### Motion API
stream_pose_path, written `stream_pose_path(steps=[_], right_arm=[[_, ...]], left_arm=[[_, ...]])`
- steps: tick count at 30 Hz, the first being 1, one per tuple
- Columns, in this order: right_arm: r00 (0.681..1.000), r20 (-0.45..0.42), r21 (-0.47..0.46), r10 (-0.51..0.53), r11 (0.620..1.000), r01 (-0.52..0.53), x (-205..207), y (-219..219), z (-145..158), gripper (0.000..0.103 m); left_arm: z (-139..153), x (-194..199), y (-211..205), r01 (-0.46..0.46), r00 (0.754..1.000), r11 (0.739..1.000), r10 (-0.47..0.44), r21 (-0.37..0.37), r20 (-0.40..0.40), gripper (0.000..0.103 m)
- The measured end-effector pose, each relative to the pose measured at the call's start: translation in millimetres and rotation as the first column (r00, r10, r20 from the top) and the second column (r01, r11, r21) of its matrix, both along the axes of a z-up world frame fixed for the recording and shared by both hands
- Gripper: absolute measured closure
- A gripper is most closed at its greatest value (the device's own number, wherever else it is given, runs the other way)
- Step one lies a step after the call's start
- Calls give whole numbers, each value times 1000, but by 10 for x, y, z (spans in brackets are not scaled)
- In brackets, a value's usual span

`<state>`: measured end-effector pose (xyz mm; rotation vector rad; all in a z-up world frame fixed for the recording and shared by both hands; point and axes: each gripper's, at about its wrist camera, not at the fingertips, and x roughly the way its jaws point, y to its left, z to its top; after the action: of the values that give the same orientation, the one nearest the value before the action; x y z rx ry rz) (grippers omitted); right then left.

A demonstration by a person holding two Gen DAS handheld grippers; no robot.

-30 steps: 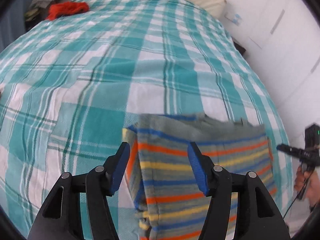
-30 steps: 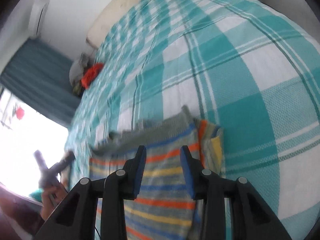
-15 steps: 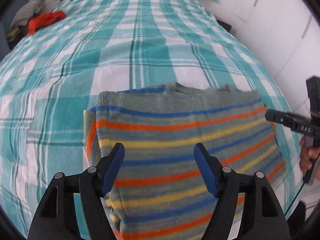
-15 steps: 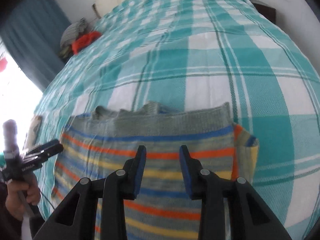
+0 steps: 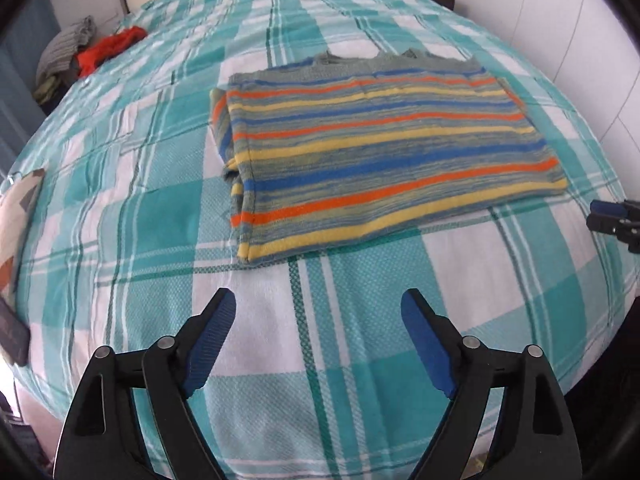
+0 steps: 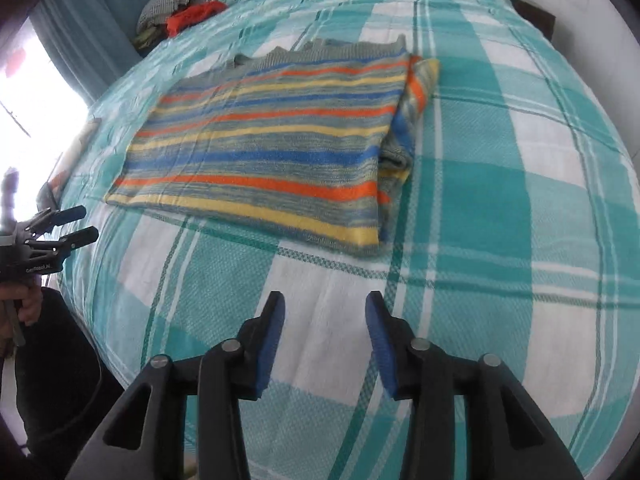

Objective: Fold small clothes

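A small striped knit garment (image 5: 380,148) (image 6: 272,148), in orange, yellow, blue and grey bands, lies folded flat on the teal plaid bedspread (image 5: 160,220) (image 6: 500,184). A folded-under layer pokes out along its left side in the left wrist view. My left gripper (image 5: 318,304) hovers over bare bedspread on the near side of the garment, jaws opening wide with nothing between them. My right gripper (image 6: 325,304) also hangs over bare bedspread near the garment's front edge, jaws opening and empty. Each gripper shows at the edge of the other's view: right gripper (image 5: 616,220), left gripper (image 6: 56,232).
A red cloth (image 5: 112,46) (image 6: 196,14) and a grey bundle (image 5: 66,46) lie at the far corner of the bed. A patterned item (image 5: 20,204) and a dark phone-like object (image 5: 12,336) rest at the left edge. White wall (image 5: 580,40) borders the right side.
Both grippers have pulled back from over the garment toward the bed's near edge and opened wider. The garment now lies flat and released ahead of them.
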<state>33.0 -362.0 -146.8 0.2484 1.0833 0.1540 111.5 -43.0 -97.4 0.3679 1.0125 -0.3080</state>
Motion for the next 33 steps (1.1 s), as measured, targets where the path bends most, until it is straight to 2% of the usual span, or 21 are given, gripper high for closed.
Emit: stream_pose_path(steps=[2, 6, 9, 19, 25, 33], right_arm=[[998, 45, -10, -54, 998, 55, -174, 9, 22, 40], [990, 69, -42, -122, 991, 125, -341, 60, -73, 39], [985, 68, -24, -156, 987, 158, -458, 103, -137, 39], [975, 112, -44, -193, 979, 199, -725, 261, -253, 38], [974, 131, -56, -185, 980, 193, -832, 309, -287, 31], [964, 136, 12, -228, 974, 228, -916, 209, -271, 31]], left_arm=[[43, -101, -93, -6, 999, 1000, 6, -13, 39, 9], [-72, -181, -275, -31, 999, 999, 31, -14, 36, 9], [-95, -282, -317, -36, 998, 999, 37, -2, 46, 9], [-44, -474, -400, -32, 997, 999, 32, -1, 72, 9], [-161, -505, -422, -30, 998, 999, 28, 30, 64, 9], [-374, -674, -518, 14, 999, 999, -16, 44, 48, 9]])
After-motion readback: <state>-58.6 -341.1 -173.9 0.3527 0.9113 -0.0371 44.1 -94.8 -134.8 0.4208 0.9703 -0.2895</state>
